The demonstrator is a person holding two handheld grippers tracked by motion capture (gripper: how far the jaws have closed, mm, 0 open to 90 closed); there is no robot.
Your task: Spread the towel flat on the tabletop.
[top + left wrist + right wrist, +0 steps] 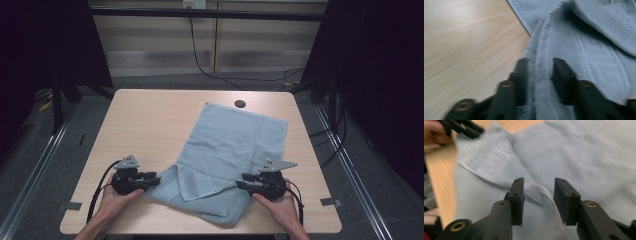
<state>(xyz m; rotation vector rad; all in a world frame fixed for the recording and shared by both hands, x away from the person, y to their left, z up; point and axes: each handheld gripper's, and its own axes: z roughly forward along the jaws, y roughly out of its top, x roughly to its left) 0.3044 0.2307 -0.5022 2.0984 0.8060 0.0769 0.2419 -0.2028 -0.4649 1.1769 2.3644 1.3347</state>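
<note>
Your left claw (537,67) straddles the soft, limp towel's (227,150) hem, unpinched; right claw (537,192) spread; grip lower corners.

Towel (232,150) lies on table (150,120), spread from the far right area toward the near edge, its near-left corner folded over onto itself. Left gripper (150,181) sits at the towel's near-left edge; a raised ridge of towel hem (541,75) runs between its jaws, bare table to their left. Right gripper (241,180) rests at the near-right edge, a towel wrinkle (539,192) between its jaws. Cable hole (240,104) lies beyond the towel's far edge
</note>
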